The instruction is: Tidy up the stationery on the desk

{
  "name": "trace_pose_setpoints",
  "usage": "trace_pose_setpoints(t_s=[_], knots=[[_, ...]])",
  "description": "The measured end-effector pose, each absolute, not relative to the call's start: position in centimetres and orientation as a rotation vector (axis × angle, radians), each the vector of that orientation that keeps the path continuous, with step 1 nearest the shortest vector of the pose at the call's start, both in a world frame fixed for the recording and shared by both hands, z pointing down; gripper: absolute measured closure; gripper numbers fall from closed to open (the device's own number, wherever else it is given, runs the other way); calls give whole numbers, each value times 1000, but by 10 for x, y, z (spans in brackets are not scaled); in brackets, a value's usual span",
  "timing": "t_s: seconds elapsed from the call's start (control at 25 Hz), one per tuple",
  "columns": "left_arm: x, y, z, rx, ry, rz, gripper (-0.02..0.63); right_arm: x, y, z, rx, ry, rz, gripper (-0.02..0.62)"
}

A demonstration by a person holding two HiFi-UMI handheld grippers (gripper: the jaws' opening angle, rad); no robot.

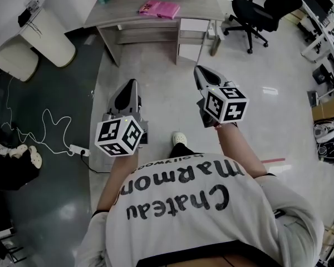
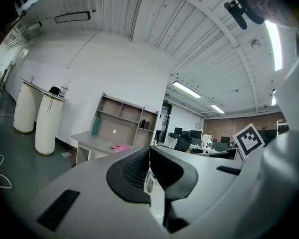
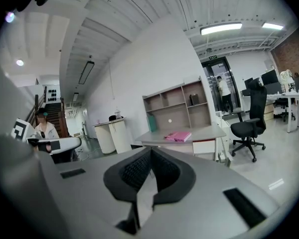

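In the lower half of the frame, the person (image 1: 203,218) is wearing a white shirt (image 1: 156,235) with black lettering (image 1: 181,192), black trousers (image 1: 181,149) and a white shoe (image 1: 179,138).

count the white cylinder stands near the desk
2. One white cylinder stand left of the desk; the other beside it, further left. More may lie out of view.

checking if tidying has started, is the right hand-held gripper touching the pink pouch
Apart. Head view shows the right hand-held gripper over the floor, well short of the desk where the pink pouch lies.
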State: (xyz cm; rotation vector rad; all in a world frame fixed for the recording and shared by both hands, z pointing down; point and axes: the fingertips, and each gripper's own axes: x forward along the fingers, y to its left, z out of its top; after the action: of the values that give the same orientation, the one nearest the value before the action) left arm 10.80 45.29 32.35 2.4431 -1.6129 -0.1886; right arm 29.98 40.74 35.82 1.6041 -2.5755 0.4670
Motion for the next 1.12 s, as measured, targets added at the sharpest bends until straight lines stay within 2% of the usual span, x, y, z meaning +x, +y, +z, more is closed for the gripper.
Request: trace_pose_setpoints(t_s=[0.6, 1.12], knots=[[115, 305, 309, 2370, -1729, -200, 589, 309, 231, 336, 1507, -2665, 517, 582], [111, 234, 352, 2306, -1683, -164, 589, 297, 173, 387, 1462, -2589, 599, 581]])
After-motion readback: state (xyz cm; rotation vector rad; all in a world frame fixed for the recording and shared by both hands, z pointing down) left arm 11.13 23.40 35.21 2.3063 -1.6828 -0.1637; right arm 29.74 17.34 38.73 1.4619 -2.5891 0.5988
